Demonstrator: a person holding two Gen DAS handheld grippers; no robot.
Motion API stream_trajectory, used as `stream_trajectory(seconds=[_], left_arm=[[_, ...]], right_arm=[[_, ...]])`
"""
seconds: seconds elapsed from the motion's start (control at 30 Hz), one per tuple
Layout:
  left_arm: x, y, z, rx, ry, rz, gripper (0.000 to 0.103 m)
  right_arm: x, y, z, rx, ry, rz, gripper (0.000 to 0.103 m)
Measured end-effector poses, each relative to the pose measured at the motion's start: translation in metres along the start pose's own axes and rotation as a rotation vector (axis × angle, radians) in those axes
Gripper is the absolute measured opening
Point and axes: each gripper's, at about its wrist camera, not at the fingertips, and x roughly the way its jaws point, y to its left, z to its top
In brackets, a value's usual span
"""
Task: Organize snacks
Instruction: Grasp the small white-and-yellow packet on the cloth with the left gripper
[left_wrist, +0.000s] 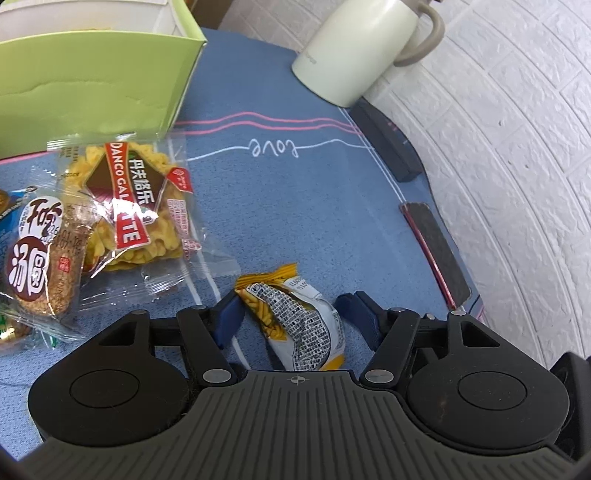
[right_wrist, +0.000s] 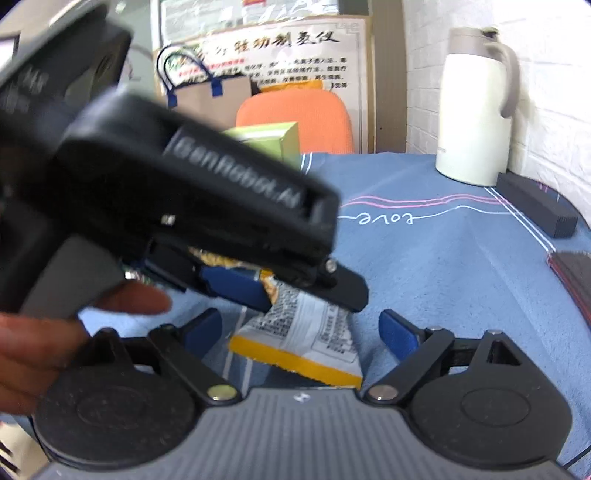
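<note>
Currently the packet, long axis running away from the left gripper, is bracketed unclamped by its wide-open jaws, while the right gripper is likewise agape and empty.

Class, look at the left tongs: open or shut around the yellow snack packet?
Open. The left tongs straddle the yellow snack packet, with a gap showing beside the right finger.

Bright, even light; fisheye bends edges, dark corners; left gripper blurred in right view.

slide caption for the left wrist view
Open left tongs straddle a yellow snack packet on the blue cloth.
</note>
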Motion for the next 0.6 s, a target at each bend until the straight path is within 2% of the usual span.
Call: stream_trajectory(seconds=[0.03,0.1,0.17,0.23,0.43,0.6], left_arm=[[0.000,0.000,-0.001,0.005,-0.001,-0.001,0.048],[-0.001,0.001,-0.002,0.006,-0.005,-0.001,0.043],[-0.001,0.002,-0.003,0.010,-0.005,0.007,0.033],[-0.001,0.006,-0.005,-0.014,0.020,-0.037,0.015],[-0.036,0.016,-0.027,-0.050,-0.023,-0.059,0.014],[-0.076,0.020,-0.019,-0.081,-0.109,-0.065,0.014]], right_arm=[[0.000,0.000,-0.001,0.003,0.007,-0.010,0.079],[0.001,0.001,-0.003,0.004,0.011,-0.012,0.066],[0.002,0.008,-0.005,-0.021,0.013,-0.043,0.065],[-0.001,0.015,-0.005,-0.027,0.022,-0.051,0.062],[-0.021,0.042,-0.008,-0.055,-0.005,-0.020,0.061],[-0.023,0.060,0.021,-0.114,-0.059,0.023,0.062]])
